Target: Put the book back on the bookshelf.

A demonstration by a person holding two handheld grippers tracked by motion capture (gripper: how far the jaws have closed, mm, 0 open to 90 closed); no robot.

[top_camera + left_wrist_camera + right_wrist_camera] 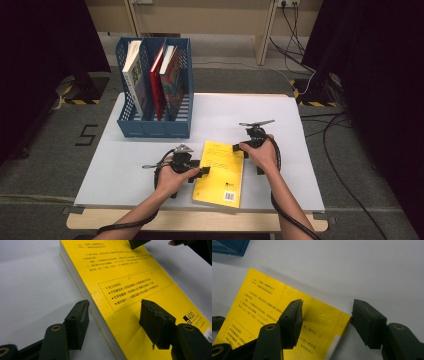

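Yellow book (220, 172) flat, between both open tongs

high: above, forward-down | gripper views: close, share yellow book (130, 290)

Light falls evenly from above on the white table (150, 170), while the sides of the high view sink into black. That view is soft and coarse. Close up, the yellow book (262, 307) carries faint glare, and the jaws cast soft shadows and blur near the lens.
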